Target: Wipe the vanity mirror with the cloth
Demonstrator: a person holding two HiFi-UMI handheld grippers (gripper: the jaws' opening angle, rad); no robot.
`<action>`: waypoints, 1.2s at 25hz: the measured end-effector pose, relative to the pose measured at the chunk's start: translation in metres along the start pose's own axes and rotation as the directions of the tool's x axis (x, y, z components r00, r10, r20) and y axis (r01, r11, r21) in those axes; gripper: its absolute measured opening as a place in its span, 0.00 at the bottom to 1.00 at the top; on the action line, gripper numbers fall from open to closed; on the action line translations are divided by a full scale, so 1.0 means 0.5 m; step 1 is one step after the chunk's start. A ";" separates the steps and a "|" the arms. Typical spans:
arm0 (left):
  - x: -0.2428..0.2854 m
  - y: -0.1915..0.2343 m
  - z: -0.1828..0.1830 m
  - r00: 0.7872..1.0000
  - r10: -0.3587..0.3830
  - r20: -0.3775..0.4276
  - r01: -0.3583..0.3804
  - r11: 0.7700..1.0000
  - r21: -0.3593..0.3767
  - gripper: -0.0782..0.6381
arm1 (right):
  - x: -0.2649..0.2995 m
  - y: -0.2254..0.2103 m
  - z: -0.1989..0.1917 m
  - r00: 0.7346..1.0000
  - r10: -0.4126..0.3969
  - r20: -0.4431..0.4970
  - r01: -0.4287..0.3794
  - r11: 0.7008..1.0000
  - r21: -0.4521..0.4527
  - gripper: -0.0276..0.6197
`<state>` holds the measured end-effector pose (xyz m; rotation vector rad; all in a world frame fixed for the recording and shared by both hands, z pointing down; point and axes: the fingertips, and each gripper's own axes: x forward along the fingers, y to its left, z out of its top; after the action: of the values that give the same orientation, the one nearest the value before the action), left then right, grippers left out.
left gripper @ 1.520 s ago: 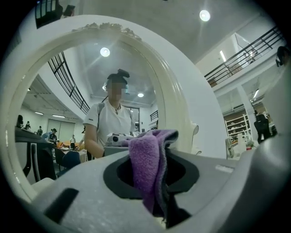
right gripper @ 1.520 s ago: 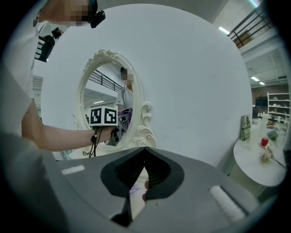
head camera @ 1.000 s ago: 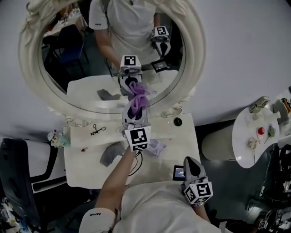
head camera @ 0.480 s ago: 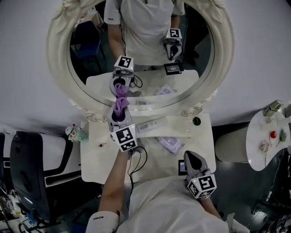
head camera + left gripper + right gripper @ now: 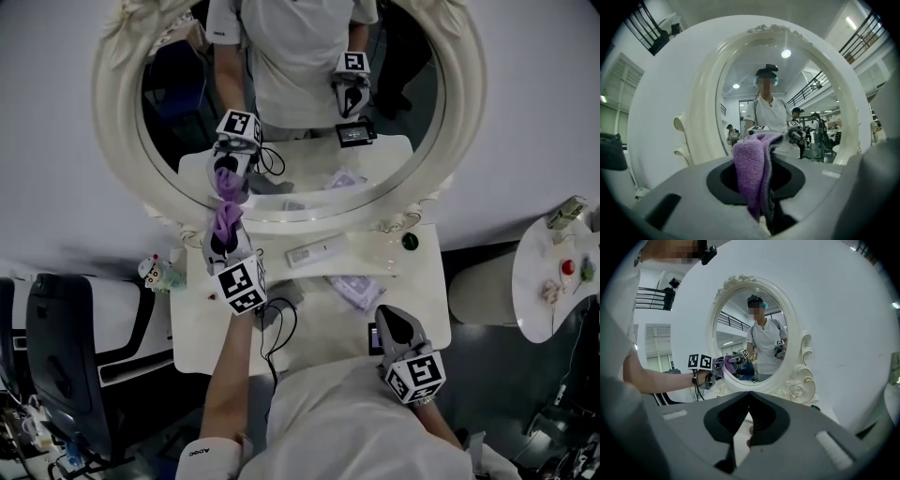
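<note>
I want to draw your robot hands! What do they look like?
The left gripper and the right gripper are grey, with two pointed jaws lined in black. Each carries a white cube printed with black square markers. A black cable trails from the left one. The person wears a white short-sleeved shirt with small dark lettering on the sleeve.

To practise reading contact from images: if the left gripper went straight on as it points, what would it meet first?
The glass of the vanity mirror, low on its left side. The purple cloth held by the left gripper leads and seems to touch the glass; depth is unclear.
</note>
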<state>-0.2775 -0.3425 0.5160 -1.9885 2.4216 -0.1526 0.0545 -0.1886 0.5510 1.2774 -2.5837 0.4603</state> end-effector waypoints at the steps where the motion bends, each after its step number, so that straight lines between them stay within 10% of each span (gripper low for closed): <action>1: -0.007 -0.018 0.006 1.000 -0.019 0.011 0.019 1.000 0.006 0.24 | -0.004 -0.004 -0.002 1.000 -0.005 0.002 0.005 1.000 0.004 0.05; 6: -0.019 -0.186 0.017 0.983 -0.174 0.061 0.176 0.984 -0.018 0.24 | -0.033 -0.038 -0.011 0.999 -0.051 0.005 0.051 0.998 0.020 0.05; 17: -0.004 -0.582 0.001 0.867 -0.485 0.112 0.485 0.874 0.030 0.24 | -0.149 -0.154 -0.045 0.972 -0.234 -0.013 0.235 0.970 0.056 0.05; 30: 0.027 -0.500 -0.065 0.891 -0.445 0.090 0.429 0.890 0.154 0.24 | -0.152 -0.154 -0.056 0.973 -0.227 -0.043 0.229 0.973 0.031 0.05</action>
<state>-0.0376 -0.4011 0.5687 -2.3682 1.8024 -0.1764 0.1628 -0.1669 0.5653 1.5383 -2.3680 0.4828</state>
